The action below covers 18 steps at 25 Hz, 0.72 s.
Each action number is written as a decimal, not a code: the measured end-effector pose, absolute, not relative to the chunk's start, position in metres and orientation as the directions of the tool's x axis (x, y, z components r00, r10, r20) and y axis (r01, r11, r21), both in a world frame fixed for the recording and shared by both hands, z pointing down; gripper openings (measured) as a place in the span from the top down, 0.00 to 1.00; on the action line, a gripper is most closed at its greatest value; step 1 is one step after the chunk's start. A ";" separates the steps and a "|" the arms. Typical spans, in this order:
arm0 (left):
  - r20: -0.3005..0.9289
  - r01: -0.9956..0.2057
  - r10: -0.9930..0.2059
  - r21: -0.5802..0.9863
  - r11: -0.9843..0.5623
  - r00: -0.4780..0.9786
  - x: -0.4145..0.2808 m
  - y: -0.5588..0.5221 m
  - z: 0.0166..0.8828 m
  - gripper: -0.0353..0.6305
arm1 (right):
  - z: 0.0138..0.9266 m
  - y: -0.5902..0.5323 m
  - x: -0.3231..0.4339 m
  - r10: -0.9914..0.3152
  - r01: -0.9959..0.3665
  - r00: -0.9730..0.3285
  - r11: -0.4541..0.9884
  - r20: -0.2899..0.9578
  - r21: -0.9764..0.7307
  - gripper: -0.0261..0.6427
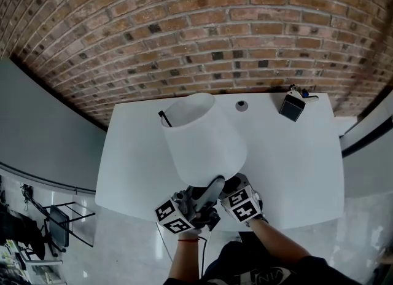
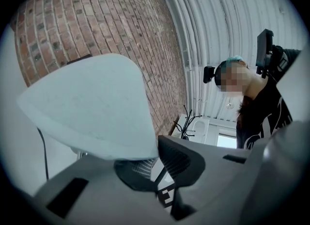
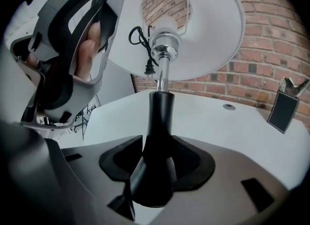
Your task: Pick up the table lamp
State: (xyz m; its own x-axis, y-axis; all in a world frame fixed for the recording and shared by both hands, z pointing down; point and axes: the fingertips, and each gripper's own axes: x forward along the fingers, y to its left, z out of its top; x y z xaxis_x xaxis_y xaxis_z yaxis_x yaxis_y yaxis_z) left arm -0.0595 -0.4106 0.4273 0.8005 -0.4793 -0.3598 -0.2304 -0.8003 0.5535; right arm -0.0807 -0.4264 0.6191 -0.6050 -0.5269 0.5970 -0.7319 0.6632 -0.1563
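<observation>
White table, left gripper pinching lampshade, right gripper straddling base

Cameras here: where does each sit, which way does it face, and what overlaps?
Head view: on the head, steeply down at table and lamp; forearms, left tool and right tool show.
Left gripper view: on the left tool, tilted up past the pinched shade toward wall and ceiling; the person's torso shows.
Right gripper view: on the right tool, up the stem between its open jaws; left tool shows.
All three share shade and wall.
</observation>
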 end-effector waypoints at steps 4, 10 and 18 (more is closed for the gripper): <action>-0.371 -0.227 -0.488 0.562 -0.795 0.790 -0.065 -0.413 0.427 0.92 | 0.619 -0.427 -0.082 -0.537 -0.733 -0.599 0.667 0.595 -0.136 0.69; -0.374 -0.228 -0.492 0.565 -0.793 0.786 -0.065 -0.412 0.426 0.92 | 0.617 -0.427 -0.080 -0.568 -0.744 -0.594 0.657 0.570 -0.121 0.70; -0.372 -0.236 -0.498 0.563 -0.792 0.783 -0.064 -0.408 0.423 0.92 | 0.612 -0.426 -0.079 -0.592 -0.752 -0.599 0.648 0.539 -0.124 0.71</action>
State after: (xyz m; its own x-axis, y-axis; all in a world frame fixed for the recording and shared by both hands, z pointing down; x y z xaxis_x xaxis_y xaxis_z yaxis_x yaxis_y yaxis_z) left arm -0.0641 -0.4076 0.4233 0.7832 -0.4978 -0.3724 -0.2358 -0.7921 0.5629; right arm -0.0792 -0.4264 0.6117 -0.5994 -0.5921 0.5387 -0.7515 0.6479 -0.1241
